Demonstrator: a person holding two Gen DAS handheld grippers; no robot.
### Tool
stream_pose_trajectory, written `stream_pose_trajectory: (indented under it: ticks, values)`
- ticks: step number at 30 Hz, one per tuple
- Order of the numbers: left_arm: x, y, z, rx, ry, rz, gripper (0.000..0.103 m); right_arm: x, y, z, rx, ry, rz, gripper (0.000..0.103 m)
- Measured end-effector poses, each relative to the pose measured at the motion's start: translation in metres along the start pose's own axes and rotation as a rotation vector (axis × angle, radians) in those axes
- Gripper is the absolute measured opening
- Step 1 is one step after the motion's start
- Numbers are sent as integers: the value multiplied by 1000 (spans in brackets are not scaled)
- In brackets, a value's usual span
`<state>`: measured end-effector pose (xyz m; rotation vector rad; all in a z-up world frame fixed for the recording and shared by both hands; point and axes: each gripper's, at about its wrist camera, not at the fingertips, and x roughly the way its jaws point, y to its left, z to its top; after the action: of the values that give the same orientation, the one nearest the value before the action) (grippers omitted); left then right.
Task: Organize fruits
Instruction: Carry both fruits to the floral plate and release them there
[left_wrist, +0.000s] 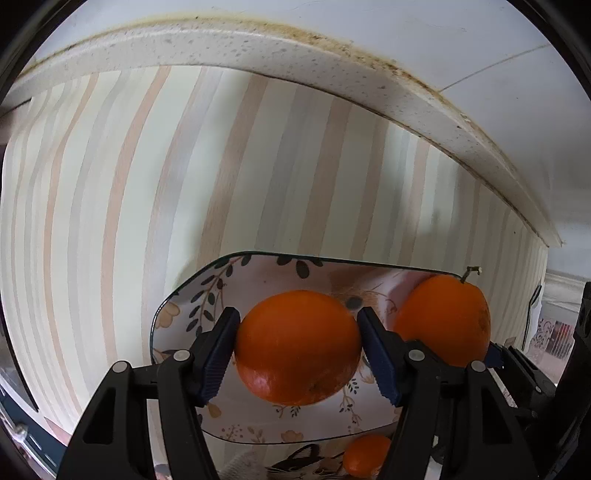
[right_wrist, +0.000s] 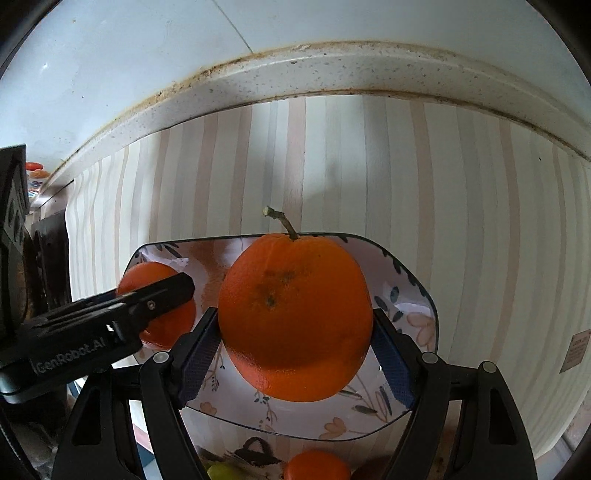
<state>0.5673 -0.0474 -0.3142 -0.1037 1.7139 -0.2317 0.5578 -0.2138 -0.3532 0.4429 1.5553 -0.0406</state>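
Right now I have one orange in each claw, and both hang over the flowery plate (right_wrist: 417, 295). My left gripper (left_wrist: 297, 350) is squeezed onto the smooth orange (left_wrist: 298, 347), with a blue pad pressed on each side of it. My right gripper (right_wrist: 295, 343) is squeezed the same way onto the orange with a stem (right_wrist: 295, 317). From the left camera I can see that stem orange just beside mine, on its right.

I think the job is about half done. Both oranges are picked up and brought over the plate, but neither one looks set down yet. I cannot tell if they touch the plate. Nearer to me, past the plate's edge, a small orange fruit (right_wrist: 317, 466) sits on a cloth with a cat picture, and something yellow-green (right_wrist: 221, 472) lies beside it. Those still need a place, I guess.

Both oranges are round, so they have no real long side. The stem points up and leans a little left. On my left orange I see no stem.
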Motion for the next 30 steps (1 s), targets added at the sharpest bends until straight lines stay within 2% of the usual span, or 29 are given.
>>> stream_pose_trajectory:
  ticks: [3,6,8,18,23,30]
  values:
    - [-3,-1,2,-19,-5,-34,67,2,6,1,3,0,2,83]
    - [-12,-5,2,-6,-34,-20,80,-5,8,3,-6,-25,-22,95]
    - [-19,-8,1,1,-52,-4,82,-12,9,3,-13,-33,-25,95]
    - [-54,-12,-30,61,-157,63,83,-53,8,-20,-50,-91,-62,95]
    - [-75,-2,-53,67,-220,94,83,-73,6,-48,-57,-135,-79,95]
    - [-96,3,-102,91,-306,127,83,-99,9,-100,-70,-211,-92,95]
